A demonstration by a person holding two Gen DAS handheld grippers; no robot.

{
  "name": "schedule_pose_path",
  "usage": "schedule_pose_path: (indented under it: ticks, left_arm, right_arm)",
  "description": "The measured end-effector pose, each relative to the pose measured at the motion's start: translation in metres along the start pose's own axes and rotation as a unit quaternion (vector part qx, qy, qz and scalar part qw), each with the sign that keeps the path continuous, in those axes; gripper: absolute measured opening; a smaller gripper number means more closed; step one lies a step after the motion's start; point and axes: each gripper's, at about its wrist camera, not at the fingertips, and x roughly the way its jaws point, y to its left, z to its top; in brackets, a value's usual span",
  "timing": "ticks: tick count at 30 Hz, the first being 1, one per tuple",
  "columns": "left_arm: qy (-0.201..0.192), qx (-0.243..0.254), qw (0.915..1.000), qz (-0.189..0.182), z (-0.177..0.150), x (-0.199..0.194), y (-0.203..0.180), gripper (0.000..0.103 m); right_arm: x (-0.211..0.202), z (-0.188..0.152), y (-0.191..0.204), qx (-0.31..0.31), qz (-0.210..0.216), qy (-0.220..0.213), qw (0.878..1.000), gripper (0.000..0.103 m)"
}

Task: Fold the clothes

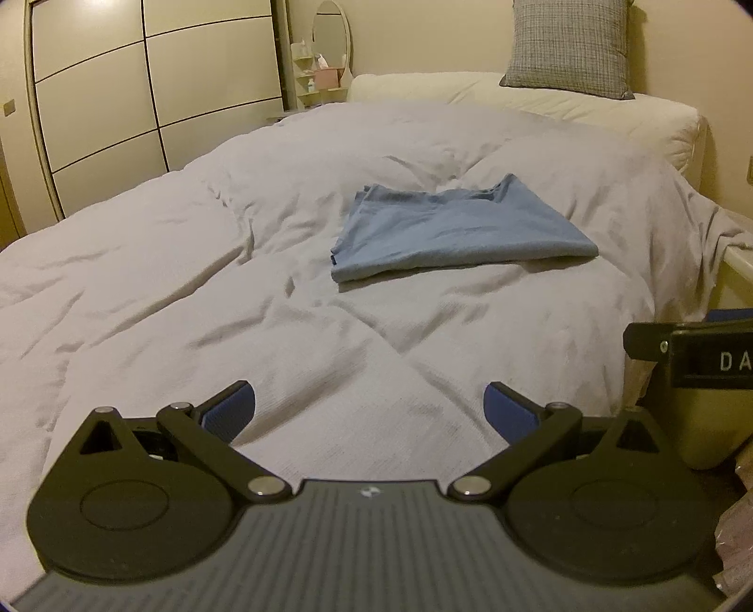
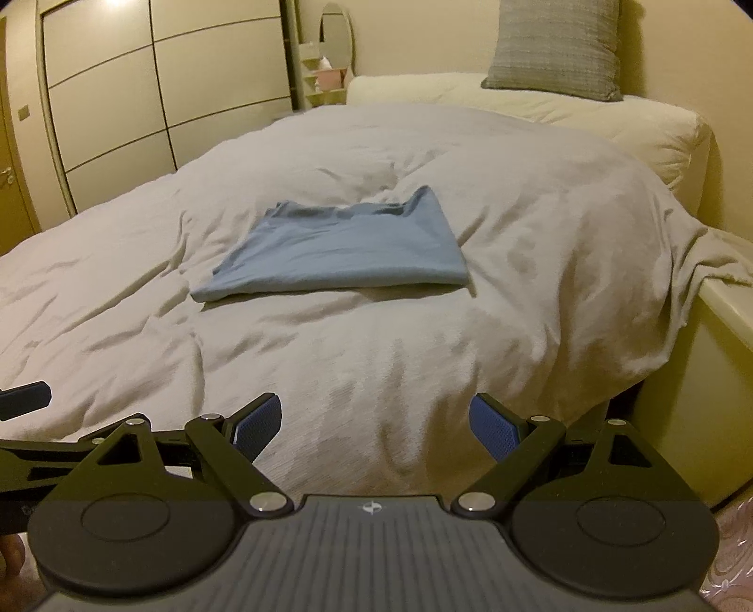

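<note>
A light blue garment (image 1: 452,230) lies folded into a flat rectangle on the bed, right of centre in the left wrist view. In the right wrist view the same blue garment (image 2: 343,249) lies left of centre. My left gripper (image 1: 369,414) is open over the near part of the duvet, well short of the garment, with nothing between its blue pads. My right gripper (image 2: 375,426) is open too, back near the foot of the bed and holding nothing. Part of the right gripper's body (image 1: 696,353) shows at the right edge of the left wrist view.
A rumpled pale grey duvet (image 1: 235,282) covers the bed. A cream pillow (image 1: 541,103) and a grey checked cushion (image 1: 569,47) sit at the head. A wardrobe (image 1: 141,94) stands on the left, and a small shelf with an oval mirror (image 1: 329,42) behind. The bed's side frame (image 2: 720,339) runs along the right.
</note>
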Motion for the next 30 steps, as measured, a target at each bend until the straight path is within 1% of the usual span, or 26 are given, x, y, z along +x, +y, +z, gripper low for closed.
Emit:
schedule_pose_path:
  ticks: [8,30]
  left_arm:
    - [-0.003,-0.012,0.9999,-0.005,0.001,-0.003,0.003,0.102]
    - [-0.006,-0.008,0.9999,-0.005,0.001,-0.009,0.002,0.102]
  right_arm:
    - [-0.009,0.003,0.004,-0.004,-0.005,-0.009,1.000,0.089]
    - [-0.015,0.001,0.007,-0.007,-0.008,-0.011,1.000,0.089]
